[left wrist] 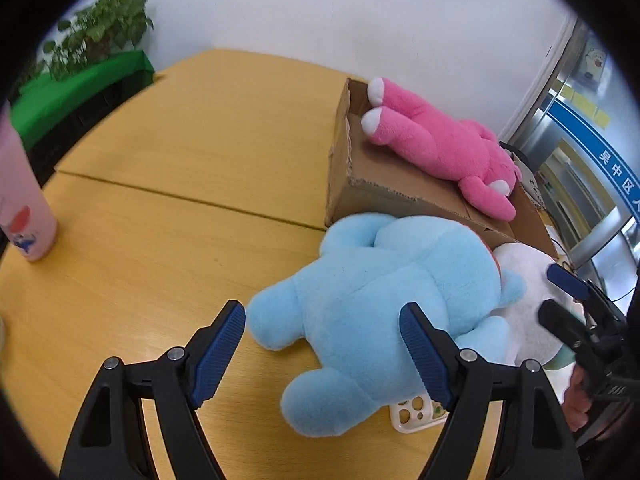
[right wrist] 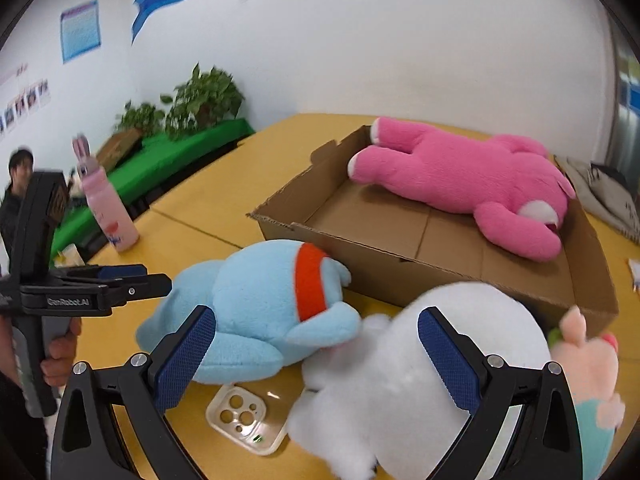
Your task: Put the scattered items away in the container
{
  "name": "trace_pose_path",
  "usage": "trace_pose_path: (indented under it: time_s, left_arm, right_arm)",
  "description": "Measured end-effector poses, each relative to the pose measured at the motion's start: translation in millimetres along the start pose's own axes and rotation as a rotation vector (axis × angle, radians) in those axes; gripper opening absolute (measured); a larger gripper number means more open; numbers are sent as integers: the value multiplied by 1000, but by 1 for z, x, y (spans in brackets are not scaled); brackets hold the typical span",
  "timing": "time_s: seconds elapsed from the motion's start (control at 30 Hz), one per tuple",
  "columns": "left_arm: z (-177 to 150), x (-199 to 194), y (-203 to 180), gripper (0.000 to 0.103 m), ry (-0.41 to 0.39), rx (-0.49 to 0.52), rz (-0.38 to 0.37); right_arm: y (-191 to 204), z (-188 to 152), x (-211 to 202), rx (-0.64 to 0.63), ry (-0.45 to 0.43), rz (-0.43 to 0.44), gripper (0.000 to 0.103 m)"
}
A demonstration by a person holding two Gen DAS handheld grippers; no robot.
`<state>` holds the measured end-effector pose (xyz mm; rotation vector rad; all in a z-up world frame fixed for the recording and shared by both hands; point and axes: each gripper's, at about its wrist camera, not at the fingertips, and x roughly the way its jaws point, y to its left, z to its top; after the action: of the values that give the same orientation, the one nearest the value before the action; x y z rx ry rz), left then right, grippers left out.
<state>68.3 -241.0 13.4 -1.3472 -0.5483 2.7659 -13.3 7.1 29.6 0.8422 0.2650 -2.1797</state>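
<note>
A light-blue plush (left wrist: 380, 300) with a red collar lies face down on the yellow table, touching the front wall of a cardboard box (left wrist: 380, 188). A pink plush (left wrist: 440, 144) lies in the box. My left gripper (left wrist: 322, 344) is open above the blue plush's lower body, its pads not pressing it. Beside the blue plush (right wrist: 260, 304) lies a white plush (right wrist: 400, 380). My right gripper (right wrist: 316, 356) stands open over both, its right finger in front of the white one. A clear phone case (right wrist: 244, 416) lies partly under both plushes.
A pink bunny-topped bottle (right wrist: 104, 208) stands at the table's left. A small peach and teal plush (right wrist: 588, 360) lies by the box's near right corner (right wrist: 592, 304). Potted plants (right wrist: 204, 96) on a green-covered bench line the wall. A person (right wrist: 16, 184) stands far left.
</note>
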Motion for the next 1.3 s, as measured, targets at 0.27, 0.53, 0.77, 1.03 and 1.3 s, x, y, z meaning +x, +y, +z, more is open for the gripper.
trace_pose_path:
  time_s: [0.27, 0.53, 0.77, 1.03, 1.3]
  left_arm:
    - [-1, 34, 4, 82, 67, -69, -167]
    - [-17, 37, 17, 85, 97, -108, -213]
    - [-15, 7, 45, 84, 13, -152, -77]
    - [-40, -24, 51, 84, -16, -181, -106]
    - [-66, 7, 43, 84, 66, -223, -150]
  right_arm:
    - [25, 10, 64, -108, 99, -34, 102]
    - [45, -20, 53, -118, 132, 38, 93]
    - [79, -44, 16, -165, 133, 271, 93]
    - [37, 11, 13, -138, 0, 187, 96]
    - [53, -18, 50, -76, 157, 288, 92]
